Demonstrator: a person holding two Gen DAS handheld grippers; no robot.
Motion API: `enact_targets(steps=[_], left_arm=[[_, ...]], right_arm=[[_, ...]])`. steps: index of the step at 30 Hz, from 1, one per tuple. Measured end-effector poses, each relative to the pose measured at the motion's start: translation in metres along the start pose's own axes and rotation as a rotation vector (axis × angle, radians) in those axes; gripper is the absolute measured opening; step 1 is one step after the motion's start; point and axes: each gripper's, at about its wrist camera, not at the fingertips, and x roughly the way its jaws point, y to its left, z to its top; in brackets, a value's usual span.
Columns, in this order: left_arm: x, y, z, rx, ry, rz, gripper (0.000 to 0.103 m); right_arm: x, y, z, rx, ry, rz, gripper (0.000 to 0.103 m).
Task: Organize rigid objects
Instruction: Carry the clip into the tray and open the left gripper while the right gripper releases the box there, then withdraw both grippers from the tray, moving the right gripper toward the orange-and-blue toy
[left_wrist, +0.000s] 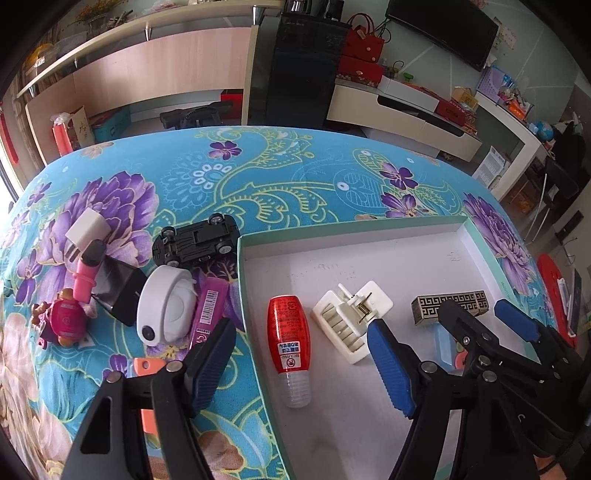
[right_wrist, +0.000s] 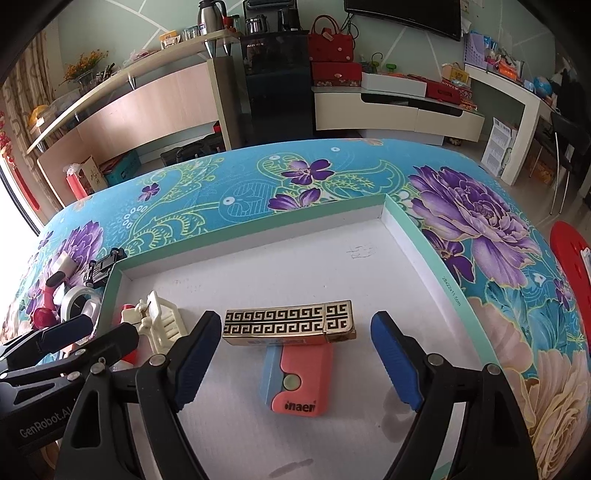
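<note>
Inside the shallow tray (right_wrist: 439, 266) we see a gold box (right_wrist: 290, 326), with a pink case (right_wrist: 301, 380) touching its near side and a cream clip (left_wrist: 351, 319) and a red bottle (left_wrist: 290, 343) to its left. Our right gripper (right_wrist: 295, 360) and left gripper (left_wrist: 301, 363) both gape wide, empty. Outside the tray's left wall lie a black toy car (left_wrist: 197, 240) and a white disc (left_wrist: 166, 304).

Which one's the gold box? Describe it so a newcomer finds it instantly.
Start at the shallow white tray with the mint-green rim on the floral cloth. Inside it, ahead of the open right gripper, lies the gold box, long and flat, touching a pink-and-blue eraser. It alone is shiny gold with a black Greek-key maze pattern.
</note>
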Motion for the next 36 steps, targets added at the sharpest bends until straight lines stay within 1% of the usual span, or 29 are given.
enact_targets(steps=[1, 3, 5, 6, 7, 8, 11, 18, 25, 31, 36], left_arm=[[-0.001, 0.002, 0.000, -0.005, -0.003, 0.003, 0.079], [-0.003, 0.006, 0.001, -0.017, -0.011, 0.020, 0.084], [-0.005, 0.010, 0.002, -0.031, -0.015, 0.049, 0.094], [-0.006, 0.013, 0.002, -0.035, -0.018, 0.064, 0.097], [-0.007, 0.015, 0.003, -0.040, -0.021, 0.078, 0.100], [-0.007, 0.018, 0.003, -0.047, -0.024, 0.090, 0.101], [-0.008, 0.025, 0.003, -0.067, -0.026, 0.105, 0.103], [-0.007, 0.039, 0.001, -0.105, -0.040, 0.142, 0.103], [-0.014, 0.050, 0.002, -0.141, -0.067, 0.161, 0.103], [-0.022, 0.067, 0.001, -0.164, -0.077, 0.198, 0.103], [-0.044, 0.097, -0.001, -0.200, -0.113, 0.259, 0.103]], right_arm=[[0.001, 0.000, 0.000, 0.001, 0.000, 0.001, 0.087], [0.001, -0.001, 0.000, 0.008, 0.001, 0.003, 0.087], [0.002, -0.002, 0.000, 0.012, 0.001, 0.002, 0.087], [0.002, -0.002, 0.000, 0.013, 0.002, 0.001, 0.087], [0.002, -0.003, 0.000, 0.015, 0.004, 0.001, 0.092], [0.003, -0.003, 0.000, 0.017, 0.004, 0.002, 0.095], [0.003, -0.002, 0.000, 0.017, 0.004, 0.004, 0.096], [0.006, -0.002, -0.001, 0.018, 0.015, -0.005, 0.096], [0.006, 0.000, 0.000, 0.013, 0.020, -0.014, 0.096], [0.004, 0.011, 0.001, -0.015, 0.016, -0.016, 0.096], [-0.006, 0.033, 0.003, -0.045, -0.018, 0.028, 0.096]])
